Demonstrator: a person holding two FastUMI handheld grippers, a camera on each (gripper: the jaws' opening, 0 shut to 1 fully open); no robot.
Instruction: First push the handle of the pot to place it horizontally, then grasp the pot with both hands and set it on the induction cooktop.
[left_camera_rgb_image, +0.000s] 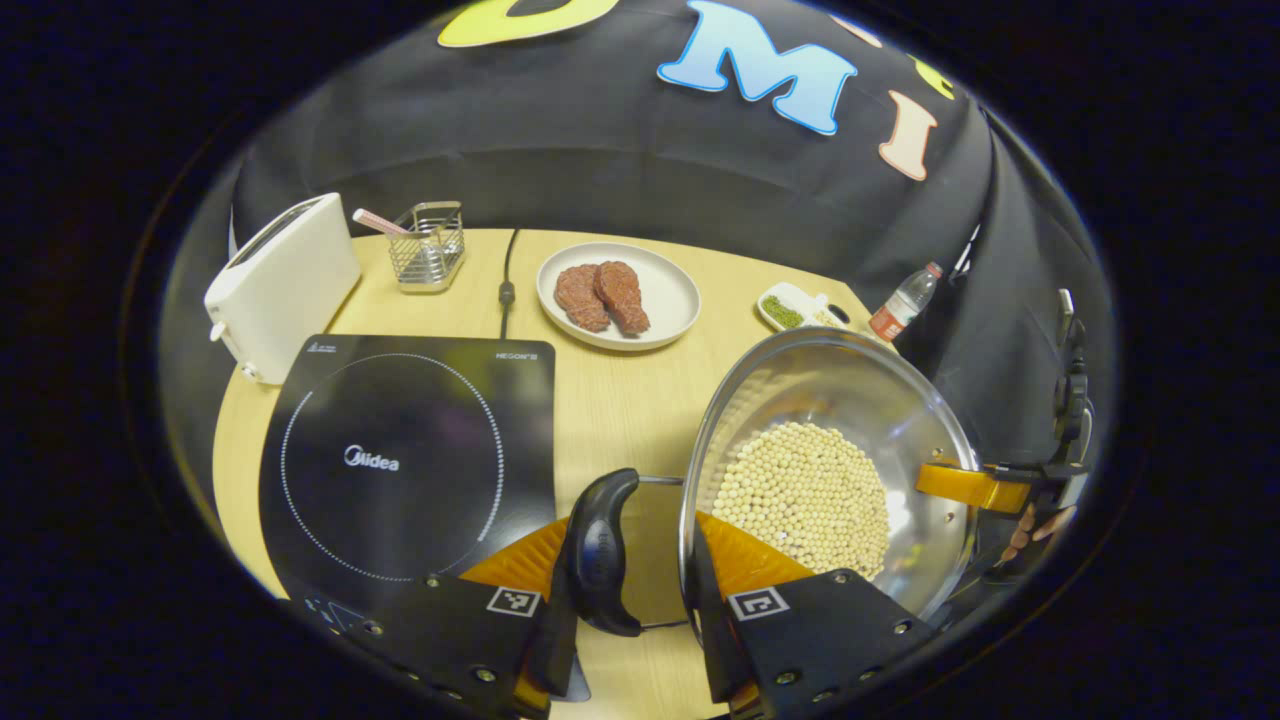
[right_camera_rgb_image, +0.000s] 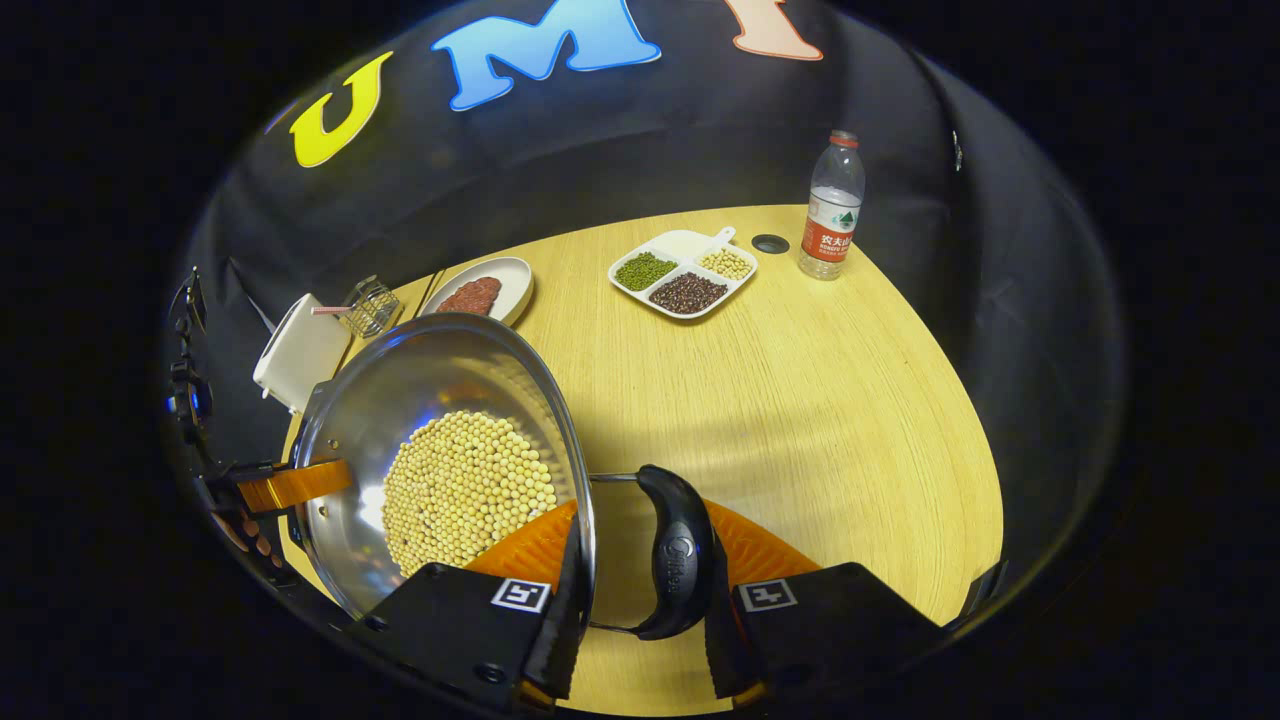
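From my left tool's view, the cooktop (left_camera_rgb_image: 410, 455) glass lies bare at 9 o'clock, with an open strip of surface (left_camera_rgb_image: 610, 400) between it and the pot (left_camera_rgb_image: 830, 470). The toaster (left_camera_rgb_image: 280, 285) crowds its 10 o'clock corner, the rack (left_camera_rgb_image: 428, 245) stands behind, the cord (left_camera_rgb_image: 507, 285) runs at 12, and the plate (left_camera_rgb_image: 618, 295) sits past it. In the right gripper view, I see wide free surface toward 2 o'clock; the tray (right_camera_rgb_image: 683, 272) and bottle (right_camera_rgb_image: 832, 205) stand far back.
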